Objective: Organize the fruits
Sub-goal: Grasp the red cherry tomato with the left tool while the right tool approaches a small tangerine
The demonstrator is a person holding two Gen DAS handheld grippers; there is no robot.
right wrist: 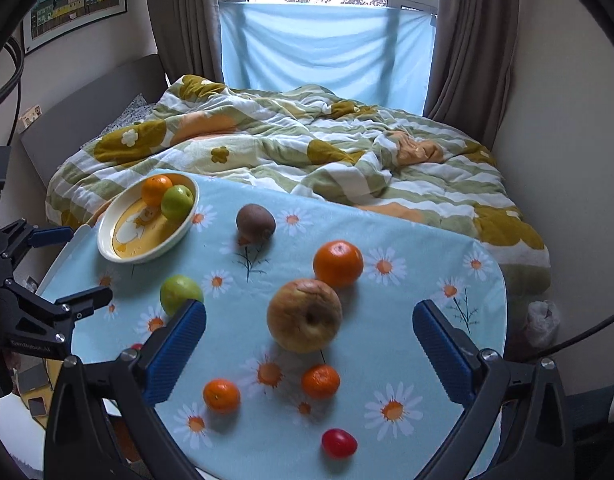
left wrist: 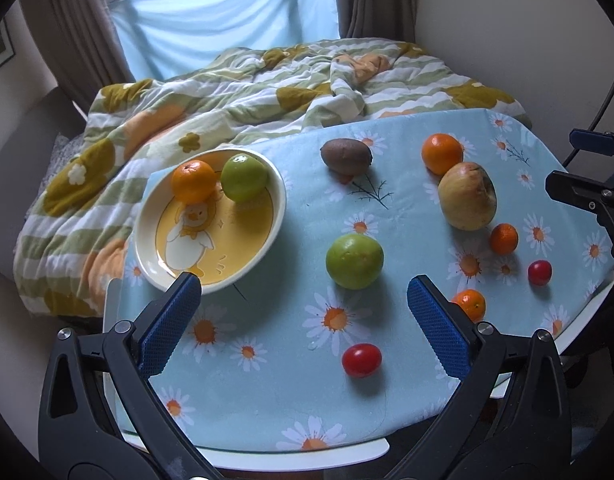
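Observation:
A cream bowl [left wrist: 151, 268] with a duck picture holds an orange [left wrist: 194, 181] and a green apple [left wrist: 244, 177] at the table's far left. Loose on the daisy cloth lie a green apple [left wrist: 354, 261], a brown kiwi [left wrist: 346, 155], a large orange [left wrist: 442, 153], a yellow-brown pear [left wrist: 467, 196], two small tangerines [left wrist: 503, 239] [left wrist: 470, 303] and two red tomatoes [left wrist: 361, 360] [left wrist: 539, 272]. My left gripper [left wrist: 305, 294] is open and empty, just short of the loose green apple. My right gripper [right wrist: 309, 328] is open, with the pear [right wrist: 304, 314] ahead between its fingers, untouched.
The round table carries a light blue daisy cloth [left wrist: 267, 380] and its white edge [left wrist: 299, 458] runs close below. A bed with a rumpled green-striped quilt [right wrist: 307, 148] lies directly behind the table. Curtains [right wrist: 471, 36] flank a window at the back.

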